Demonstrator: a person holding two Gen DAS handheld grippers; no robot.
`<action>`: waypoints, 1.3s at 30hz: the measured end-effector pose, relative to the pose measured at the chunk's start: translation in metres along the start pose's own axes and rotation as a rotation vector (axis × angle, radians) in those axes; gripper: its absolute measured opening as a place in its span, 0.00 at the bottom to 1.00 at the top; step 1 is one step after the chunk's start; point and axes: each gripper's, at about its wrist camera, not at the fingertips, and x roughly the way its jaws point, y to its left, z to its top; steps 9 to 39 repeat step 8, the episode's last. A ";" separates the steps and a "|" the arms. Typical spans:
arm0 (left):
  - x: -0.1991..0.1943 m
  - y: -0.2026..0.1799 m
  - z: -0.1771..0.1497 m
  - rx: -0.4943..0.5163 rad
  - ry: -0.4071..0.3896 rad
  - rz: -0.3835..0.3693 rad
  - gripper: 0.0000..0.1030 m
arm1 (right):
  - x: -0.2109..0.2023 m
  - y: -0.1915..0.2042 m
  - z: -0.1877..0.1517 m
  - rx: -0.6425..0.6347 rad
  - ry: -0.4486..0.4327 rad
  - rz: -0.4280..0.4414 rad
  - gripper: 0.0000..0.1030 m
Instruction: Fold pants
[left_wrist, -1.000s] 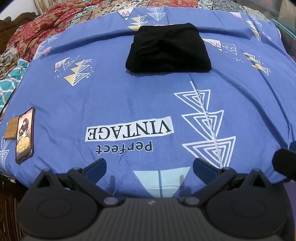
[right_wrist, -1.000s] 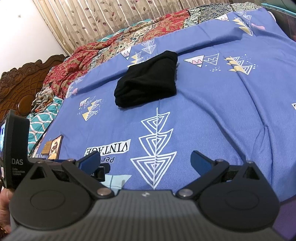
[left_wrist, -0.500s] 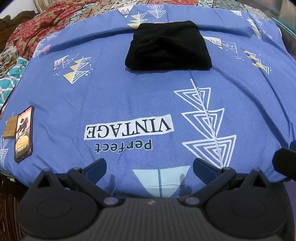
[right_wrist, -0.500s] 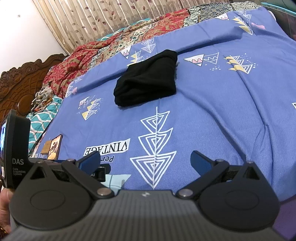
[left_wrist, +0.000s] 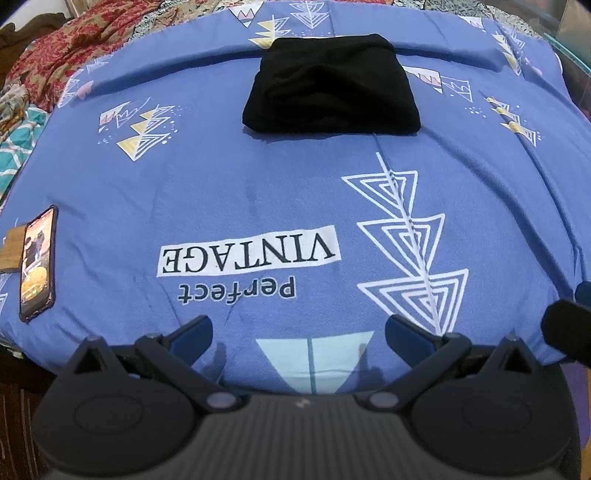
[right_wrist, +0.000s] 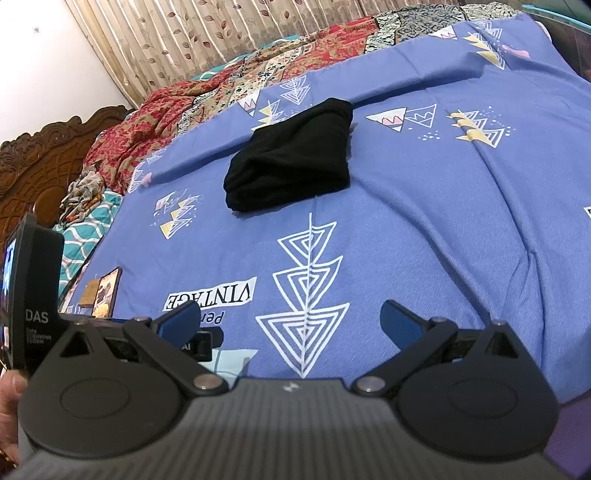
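I judge the folding itself as done, so the step in hand is only to hold both tools back and leave the bundle alone. To do this well I keep them low at the near edge of the bed, fingers apart, and I do not reach over the cloth again — any touch now could drag a layer and spoil the fold. If one correction is wanted, I would only press the top lightly to flatten it, coming from above and not from the side.

My left tool is wide open and holds nothing; between its blue fingers I see only the blue bedsheet. My right tool is also wide open and empty. Both hang at the near edge, well apart from the garment.

The pants lie on the far part of the bed, near the middle, just beyond the top of the white triangle print. They are black and folded into a compact, roughly rectangular bundle. From the right wrist view the pants show several stacked layers at their left end, so the bundle is thick and a little puffed, not pressed flat. The top surface has soft creases. A phone lies at the left edge of the bed, far from the garment.
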 end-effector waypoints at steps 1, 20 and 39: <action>0.000 0.000 0.001 0.000 -0.005 -0.005 1.00 | 0.000 0.000 0.000 -0.001 0.000 -0.001 1.00; -0.009 -0.007 0.013 0.038 -0.091 -0.024 1.00 | 0.001 -0.002 0.012 -0.034 -0.044 -0.010 1.00; -0.009 -0.007 0.013 0.038 -0.091 -0.024 1.00 | 0.001 -0.002 0.012 -0.034 -0.044 -0.010 1.00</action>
